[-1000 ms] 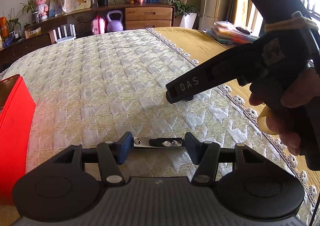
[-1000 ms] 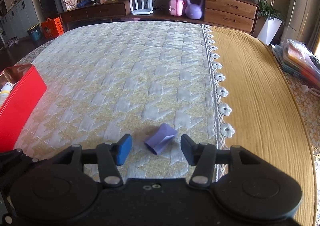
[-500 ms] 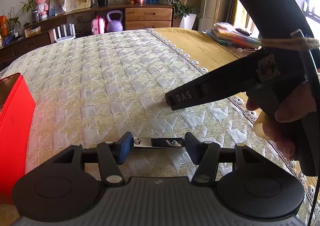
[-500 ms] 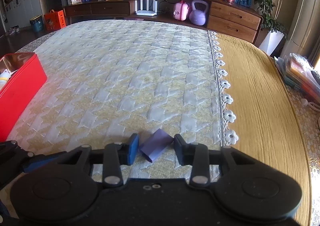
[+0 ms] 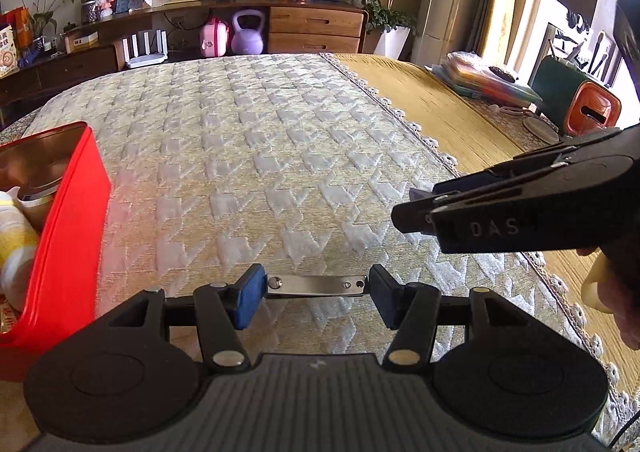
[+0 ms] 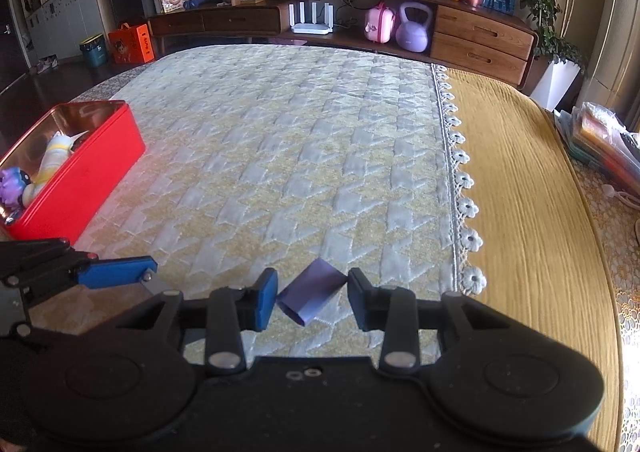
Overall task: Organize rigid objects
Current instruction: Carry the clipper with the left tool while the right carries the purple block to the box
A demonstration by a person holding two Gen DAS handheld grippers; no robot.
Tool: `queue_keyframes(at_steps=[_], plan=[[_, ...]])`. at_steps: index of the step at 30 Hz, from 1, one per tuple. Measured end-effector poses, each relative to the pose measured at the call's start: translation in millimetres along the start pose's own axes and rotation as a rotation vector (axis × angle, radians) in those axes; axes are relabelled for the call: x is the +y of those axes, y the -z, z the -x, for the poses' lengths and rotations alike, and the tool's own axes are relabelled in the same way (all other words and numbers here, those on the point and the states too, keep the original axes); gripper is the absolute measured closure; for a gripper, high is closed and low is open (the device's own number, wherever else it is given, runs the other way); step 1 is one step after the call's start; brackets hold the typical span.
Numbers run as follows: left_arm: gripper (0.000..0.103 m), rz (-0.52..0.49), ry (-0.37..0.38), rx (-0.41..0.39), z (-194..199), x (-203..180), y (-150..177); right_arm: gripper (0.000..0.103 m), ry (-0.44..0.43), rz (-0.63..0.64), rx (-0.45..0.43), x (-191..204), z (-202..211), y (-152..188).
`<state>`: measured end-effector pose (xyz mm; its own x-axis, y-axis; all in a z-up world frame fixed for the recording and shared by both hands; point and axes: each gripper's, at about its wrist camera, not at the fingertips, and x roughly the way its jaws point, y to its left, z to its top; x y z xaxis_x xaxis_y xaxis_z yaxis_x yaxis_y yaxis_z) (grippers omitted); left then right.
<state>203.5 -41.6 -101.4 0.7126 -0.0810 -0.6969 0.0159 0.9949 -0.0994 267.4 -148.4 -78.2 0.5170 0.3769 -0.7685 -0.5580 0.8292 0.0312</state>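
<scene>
At the far left sits the red tin point(image 6: 86, 168), open-topped on the quilted cover point(image 6: 304, 156), and it already holds a yellow-and-white bottle point(image 6: 56, 150) and a small purple toy point(image 6: 12, 182), so the sorting looks partly done. Just to its right, the left gripper point(image 5: 316, 286) has its fingers closed onto the two ends of a flat metal bar point(image 5: 316, 286), which spans the gap crosswise and appears to be held a little above the cloth; in this view the tin wall point(image 5: 76, 236) stands just beside the gripper's left side. Further right, the right gripper point(image 6: 312, 298) has its fingers drawn in around a small purple block point(image 6: 310, 298), which lies skewed between the pads; its corners seem to touch or nearly touch them, but whether the block is truly clamped or lifted off the cloth cannot be told. The lace edge point(image 6: 460, 172) and the mustard bedspread point(image 6: 532, 212) lie to the right of it, well clear. The step in hand appears to be pickup with both hands at once: bar secured, block being gripped. The next move would call for carrying both pieces leftward to the tin, the left one first since it is nearest, and keeping the skewed block from twisting out of the pads.
</scene>
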Motion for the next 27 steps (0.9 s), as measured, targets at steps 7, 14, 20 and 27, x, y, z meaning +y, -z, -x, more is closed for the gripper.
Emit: queue_keyframes(at_steps=[7, 14, 20, 27], plan=[[0.046, 0.021, 0.003, -0.02, 30.5, 20.0, -3.8, 0.066, -0.035, 0.013, -0.021, 20.8, 29.6, -0.7], [0.046, 0.041, -0.006, -0.046, 61.9, 42.4, -6.9, 0.066, -0.064, 0.031, -0.046, 47.2, 54.0, -4.4], [0.046, 0.064, -0.028, -0.065, 88.7, 72.1, -6.7, 0.066, -0.085, 0.064, -0.061, 76.6, 66.0, -12.7], [0.046, 0.117, -0.05, -0.083, 114.9, 117.0, -9.3, 0.066, -0.119, 0.11, -0.079, 117.0, 70.7, -23.4]])
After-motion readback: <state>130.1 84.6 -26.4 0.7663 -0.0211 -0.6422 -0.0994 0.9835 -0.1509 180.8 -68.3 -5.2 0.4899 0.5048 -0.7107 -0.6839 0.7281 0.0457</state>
